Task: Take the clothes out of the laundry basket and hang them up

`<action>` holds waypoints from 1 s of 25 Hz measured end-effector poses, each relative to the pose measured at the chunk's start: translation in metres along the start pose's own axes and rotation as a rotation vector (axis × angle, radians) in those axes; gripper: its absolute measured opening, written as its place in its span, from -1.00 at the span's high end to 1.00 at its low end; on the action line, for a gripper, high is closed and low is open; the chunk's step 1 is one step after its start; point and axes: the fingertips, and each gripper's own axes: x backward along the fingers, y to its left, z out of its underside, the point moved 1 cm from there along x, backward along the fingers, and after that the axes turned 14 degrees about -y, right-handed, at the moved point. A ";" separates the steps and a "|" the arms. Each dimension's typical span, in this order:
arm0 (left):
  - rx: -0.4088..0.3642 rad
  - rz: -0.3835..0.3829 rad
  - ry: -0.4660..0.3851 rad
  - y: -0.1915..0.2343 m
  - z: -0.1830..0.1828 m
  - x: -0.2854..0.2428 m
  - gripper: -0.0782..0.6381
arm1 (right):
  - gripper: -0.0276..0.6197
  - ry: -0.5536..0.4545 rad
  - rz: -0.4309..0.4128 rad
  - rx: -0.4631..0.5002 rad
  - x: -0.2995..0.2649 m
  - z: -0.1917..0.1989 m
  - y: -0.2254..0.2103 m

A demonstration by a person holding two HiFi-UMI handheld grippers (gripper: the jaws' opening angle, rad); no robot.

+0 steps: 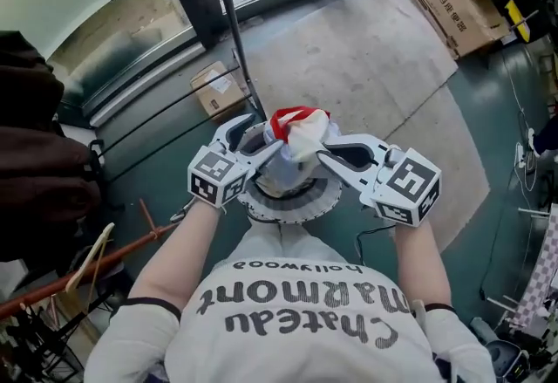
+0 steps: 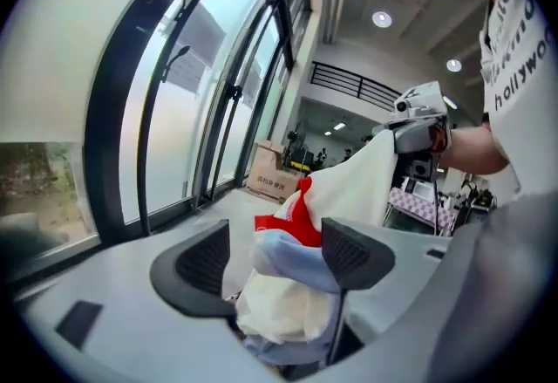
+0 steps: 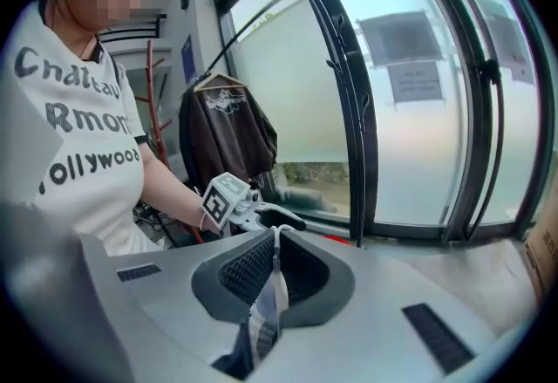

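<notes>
Both my tools are on one garment (image 1: 301,133), bunched straight above the laundry basket (image 1: 292,214) and clear of its rim. My left gripper (image 2: 277,257) stands fairly wide, its ribbed black pads packed with a thick wad of cream, pale-blue and red cloth. I take that as a firm hold, though the contact at one pad is hard to read. My right gripper (image 3: 272,263) is almost closed, pinching a thin fold of the same garment, with a striped edge trailing below the pads. The cloth looks light, soft and limp. It will sag and fold wherever it is unsupported, and a thin pinch could slip, so I judge the best holds are at the shoulder seams or the neckline, spread apart so it opens flat for a hanger. The basket below is round, with a pale slatted wall. Just beyond it a small cardboard box (image 1: 218,89) sits on the floor near a black upright pole (image 1: 231,15). Well off to the left of the basket a dark brown jacket (image 3: 228,133) hangs draped and heavy-looking against the window.
</notes>
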 end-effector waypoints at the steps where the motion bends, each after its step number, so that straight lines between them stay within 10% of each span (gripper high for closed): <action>1: 0.024 0.014 -0.010 -0.003 -0.007 0.001 -0.12 | 0.80 -0.012 -0.007 0.020 0.001 -0.012 0.005; 6: 0.037 0.106 -0.047 -0.024 -0.034 -0.001 -0.11 | 0.80 -0.033 -0.015 0.109 0.009 -0.050 0.025; 11: 0.017 0.178 -0.050 -0.041 -0.045 -0.001 0.44 | 0.80 -0.060 0.014 0.119 0.014 -0.061 0.032; 25: -0.128 0.115 -0.175 -0.067 -0.130 0.022 0.72 | 0.80 0.005 -0.113 -0.061 0.010 0.003 0.062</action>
